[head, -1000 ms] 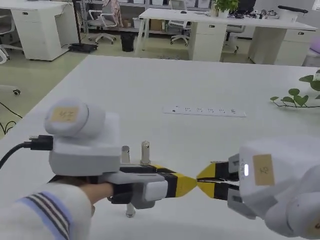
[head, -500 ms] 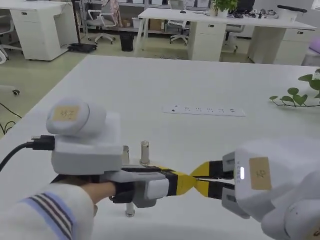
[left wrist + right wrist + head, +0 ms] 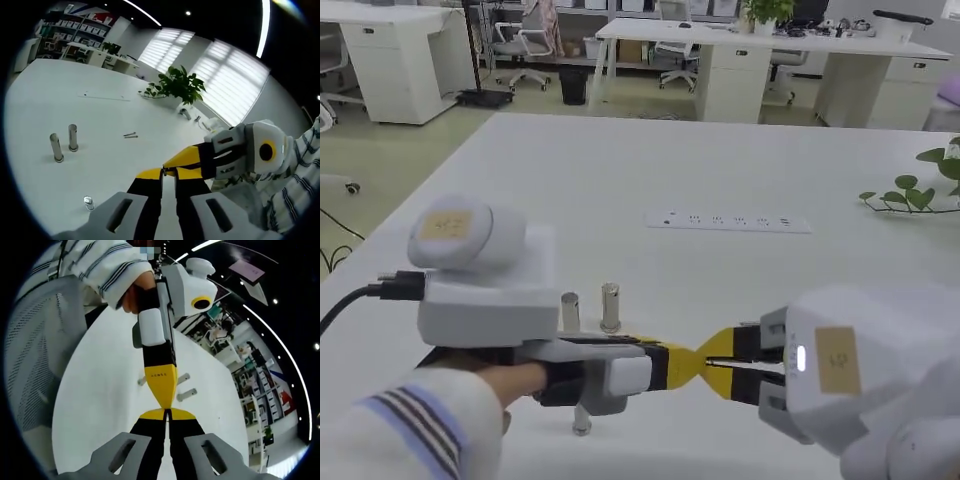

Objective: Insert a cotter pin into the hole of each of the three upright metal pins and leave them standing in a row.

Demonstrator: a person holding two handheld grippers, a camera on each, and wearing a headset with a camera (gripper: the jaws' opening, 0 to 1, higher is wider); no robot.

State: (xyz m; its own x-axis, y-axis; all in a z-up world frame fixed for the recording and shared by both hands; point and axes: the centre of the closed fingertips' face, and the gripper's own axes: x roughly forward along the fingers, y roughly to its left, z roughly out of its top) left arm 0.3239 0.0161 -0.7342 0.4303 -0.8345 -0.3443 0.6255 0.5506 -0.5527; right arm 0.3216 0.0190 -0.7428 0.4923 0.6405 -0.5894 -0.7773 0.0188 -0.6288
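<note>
Office desks behind, white workbench [image 3: 720, 170] up front. Left gripper [image 3: 678, 366] and right gripper [image 3: 718, 357] sit nose to nose. A sec ago there's a gap btwn tips, now right one is in and they touch. Both jaw pairs look pinched tight; can't tell if anything's nipped. Two metal pins [image 3: 610, 306] stand just beyond left gripper, third pin [image 3: 580, 425] just this side of it. Loose cotter pins [image 3: 131, 135] lie well beyond it. Prob a regrip; task barely begun.
</note>
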